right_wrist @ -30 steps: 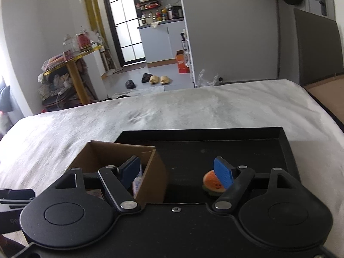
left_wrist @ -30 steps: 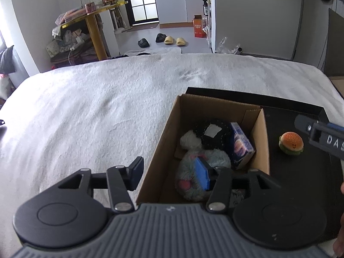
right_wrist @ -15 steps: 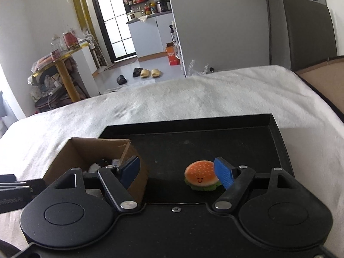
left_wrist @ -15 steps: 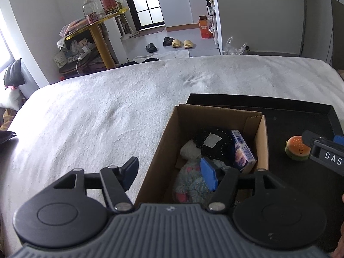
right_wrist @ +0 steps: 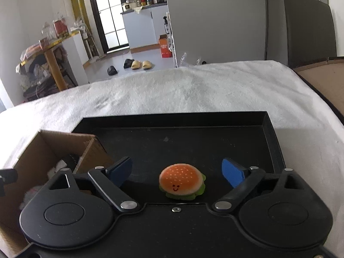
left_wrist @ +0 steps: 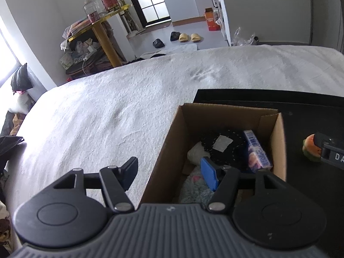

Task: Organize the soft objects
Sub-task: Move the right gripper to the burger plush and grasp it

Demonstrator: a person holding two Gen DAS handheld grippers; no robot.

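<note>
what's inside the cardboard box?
In the box: a black cloth with a white patch, a blue packet upright against the right wall, a white lump, a grey plush. The bottom is covered.

Left wrist view: close, tilted down over the cardboard box (left_wrist: 225, 133). Right wrist view: close, burger plush (right_wrist: 181, 180) between jaws. Shared: box, plush, black tray (right_wrist: 193, 116).

The burger (right_wrist: 181, 181) has an orange bun speckled white, a red smile and a green frill. The tray (right_wrist: 269, 129) is black, the box (left_wrist: 169, 142) plain brown. Inside lie a black cloth (left_wrist: 223, 148) with white stitching, a blue-and-pink pack (left_wrist: 257, 150) and grey fluff (left_wrist: 195, 190) dotted pink. The blanket (left_wrist: 107, 118) is white.
</note>
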